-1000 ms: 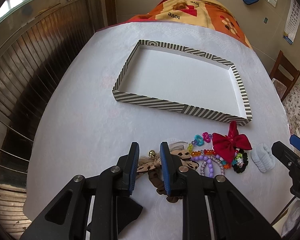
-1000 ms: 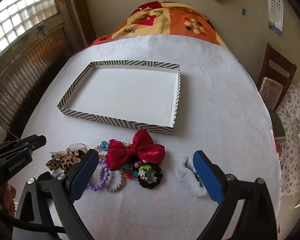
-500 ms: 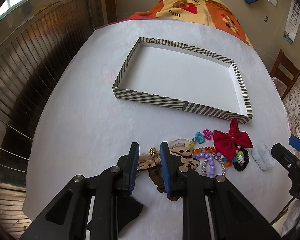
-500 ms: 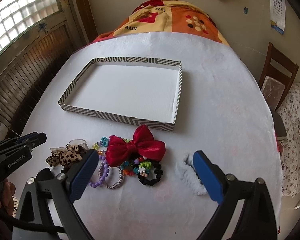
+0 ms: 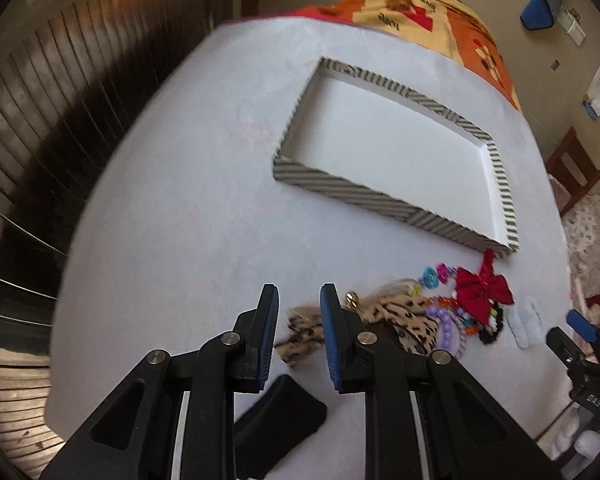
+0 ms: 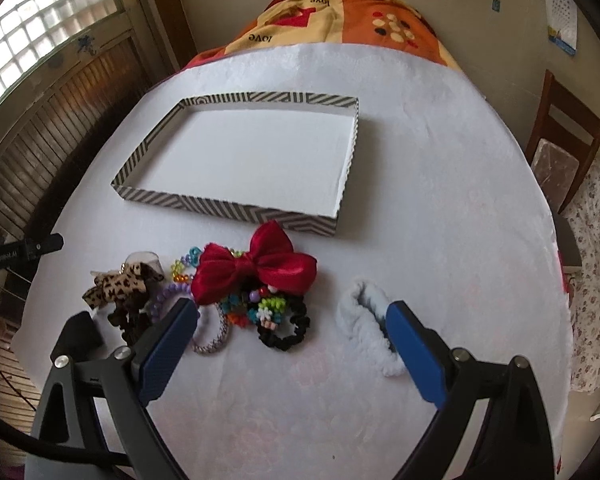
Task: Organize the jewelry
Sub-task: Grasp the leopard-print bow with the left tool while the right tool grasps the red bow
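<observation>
Several small hair pieces and bead bracelets lie in a loose cluster on the white table, just in front of the near wall of the striped tray, which holds nothing yet. We read this as the start: everything has still to go into the tray.

Our left gripper points down at the leopard-print bow, its jaws partly parted with nothing pressed between the pads; one ribbon tail shows in the gap, but we cannot tell whether it is touched. Our right gripper stands spread wide and empty over the red bow, the black scrunchie and the white fluffy scrunchie.

All of it looks light and soft. The leopard-print bow is floppy cloth, so we would pinch it at the knot in the middle, where the fabric is thickest; a tail would likely slip out or drag its neighbours. The red bow is satin and probably slick, so again the centre knot. The scrunchies squash easily and can be taken anywhere on the ring. The purple bead bracelet is hard and could roll between the pads, and it lies tangled among the others, so lifting one piece may pull the rest.
</observation>
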Action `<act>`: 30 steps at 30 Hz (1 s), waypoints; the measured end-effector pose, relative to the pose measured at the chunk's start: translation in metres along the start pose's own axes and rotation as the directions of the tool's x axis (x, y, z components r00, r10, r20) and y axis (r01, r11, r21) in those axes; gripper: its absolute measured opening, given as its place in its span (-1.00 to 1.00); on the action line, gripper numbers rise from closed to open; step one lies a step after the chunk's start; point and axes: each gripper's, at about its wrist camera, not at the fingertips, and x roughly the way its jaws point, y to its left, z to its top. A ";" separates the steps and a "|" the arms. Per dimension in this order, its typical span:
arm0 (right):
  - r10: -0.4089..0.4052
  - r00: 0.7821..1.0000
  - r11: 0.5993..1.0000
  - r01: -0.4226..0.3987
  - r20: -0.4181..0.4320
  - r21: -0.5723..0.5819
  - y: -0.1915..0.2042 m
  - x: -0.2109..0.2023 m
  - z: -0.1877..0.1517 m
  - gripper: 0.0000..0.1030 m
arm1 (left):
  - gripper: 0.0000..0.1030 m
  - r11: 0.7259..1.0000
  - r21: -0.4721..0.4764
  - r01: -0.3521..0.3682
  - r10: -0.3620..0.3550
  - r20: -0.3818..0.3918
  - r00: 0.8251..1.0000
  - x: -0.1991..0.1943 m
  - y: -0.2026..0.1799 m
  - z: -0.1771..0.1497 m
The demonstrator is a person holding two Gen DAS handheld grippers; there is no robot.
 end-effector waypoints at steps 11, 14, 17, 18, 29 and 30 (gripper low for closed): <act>0.015 1.000 1.000 -0.015 -0.021 -0.018 -0.005 0.008 0.000 0.84 | -0.63 0.993 0.064 0.098 -0.089 -0.136 0.987 0.031 -0.020 -0.017; 0.019 1.000 0.999 -0.020 -0.024 -0.031 -0.003 0.011 0.002 0.83 | -0.63 0.990 0.121 0.068 -0.047 -0.163 0.985 0.040 -0.030 -0.020; 0.023 0.999 0.999 -0.024 -0.024 -0.046 -0.001 0.016 0.008 0.79 | -0.63 0.988 0.147 0.058 -0.031 -0.181 0.983 0.050 -0.037 -0.020; 0.024 0.999 0.999 -0.025 -0.024 -0.047 -0.001 0.018 0.010 0.74 | -0.63 0.987 0.154 0.053 -0.024 -0.183 0.983 0.052 -0.039 -0.020; 0.120 0.989 0.984 -0.130 -0.086 -0.122 0.020 0.055 0.028 0.37 | -0.63 0.982 0.186 0.007 0.033 -0.213 0.977 0.080 -0.052 -0.013; 0.129 0.987 0.981 -0.142 -0.099 -0.129 0.023 0.061 0.030 0.21 | -0.63 0.983 0.183 0.007 0.032 -0.210 0.977 0.081 -0.053 -0.011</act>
